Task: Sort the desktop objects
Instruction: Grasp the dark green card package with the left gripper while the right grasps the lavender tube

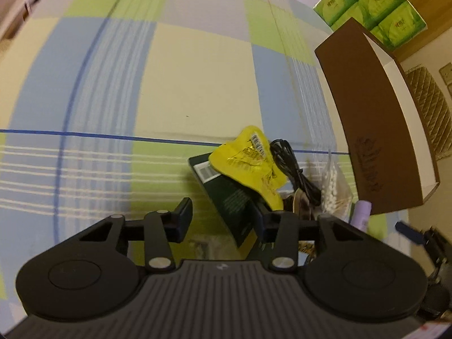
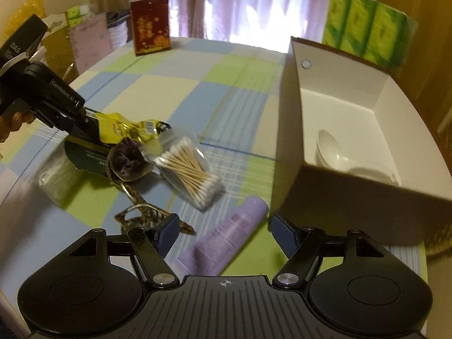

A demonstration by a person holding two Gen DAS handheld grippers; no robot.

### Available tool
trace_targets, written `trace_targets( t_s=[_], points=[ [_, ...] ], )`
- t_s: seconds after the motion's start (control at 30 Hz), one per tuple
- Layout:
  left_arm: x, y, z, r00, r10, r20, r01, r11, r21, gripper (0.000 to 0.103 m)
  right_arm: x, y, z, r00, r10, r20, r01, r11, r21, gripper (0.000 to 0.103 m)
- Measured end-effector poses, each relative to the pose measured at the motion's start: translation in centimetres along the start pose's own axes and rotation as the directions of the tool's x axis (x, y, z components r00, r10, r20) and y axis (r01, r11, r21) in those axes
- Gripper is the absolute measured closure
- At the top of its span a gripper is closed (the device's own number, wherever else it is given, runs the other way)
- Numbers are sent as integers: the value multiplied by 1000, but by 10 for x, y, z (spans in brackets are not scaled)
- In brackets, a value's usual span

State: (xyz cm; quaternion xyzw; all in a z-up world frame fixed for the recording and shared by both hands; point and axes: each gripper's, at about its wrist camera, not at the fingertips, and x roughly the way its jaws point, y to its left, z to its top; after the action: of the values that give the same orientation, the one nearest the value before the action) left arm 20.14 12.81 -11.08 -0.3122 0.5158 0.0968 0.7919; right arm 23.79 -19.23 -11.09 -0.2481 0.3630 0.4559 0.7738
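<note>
Left hand-held gripper spread around a dark green flat box on the checked-cloth table. Right hand-held gripper spread above a lilac plastic tube.

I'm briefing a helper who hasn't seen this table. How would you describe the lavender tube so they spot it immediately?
Find the open brown cardboard box with the white inside on the checked tablecloth. Just left of its near corner lies the lavender tube, between the right gripper's open fingers. It is the only smooth pale-purple cylinder; the neighbouring bag of cotton swabs is clear.
</note>
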Motion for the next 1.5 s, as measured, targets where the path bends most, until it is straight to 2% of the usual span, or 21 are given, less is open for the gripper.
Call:
trace_targets(
  t_s=[0.13,0.27,0.4,0.7,0.83,0.87,0.9,0.97,1.07,1.17,1.3,1.5],
  points=[
    [6,2,4,998,-58,-18,58,998,-16,81,0,-3,-4,1000,-1,-13,1,999,34,33],
    [11,8,7,993,-120,-11,119,991,-61,89,2,-2,-5,1000,7,-24,-6,999,48,33],
    [11,24,5,976,-215,32,217,963,-162,103,1,-1,-5,1000,11,-23,-10,999,43,33],
    [-14,39,-4,960,-259,108,277,932,-232,103,6,0,-1,998,55,-29,-52,994,93,33],
    [-34,38,-9,958,-249,143,276,936,-219,103,13,-6,-1,998,44,-49,-33,978,208,33],
    [-38,36,-10,958,-244,149,272,939,-211,103,15,-9,-2,998,37,-54,-22,969,248,38],
    [-42,36,-12,958,-238,156,268,942,-204,103,18,-12,-2,998,31,-61,-13,957,289,49],
    [-50,35,-15,959,-229,167,261,945,-199,103,25,-19,-3,997,37,-73,-8,930,369,60],
    [-58,35,-18,958,-222,179,257,945,-202,103,33,-24,-2,997,21,-74,12,909,416,61],
    [-65,35,-20,956,-219,195,257,946,-198,103,39,-26,-1,997,1,-74,30,908,417,61],
    [-74,32,-23,957,-207,204,246,951,-189,103,45,-25,-2,996,-17,-90,50,926,375,62],
    [-80,31,-30,957,-203,208,243,951,-191,103,45,-14,-9,996,-31,-84,48,977,205,72]
  ],
)
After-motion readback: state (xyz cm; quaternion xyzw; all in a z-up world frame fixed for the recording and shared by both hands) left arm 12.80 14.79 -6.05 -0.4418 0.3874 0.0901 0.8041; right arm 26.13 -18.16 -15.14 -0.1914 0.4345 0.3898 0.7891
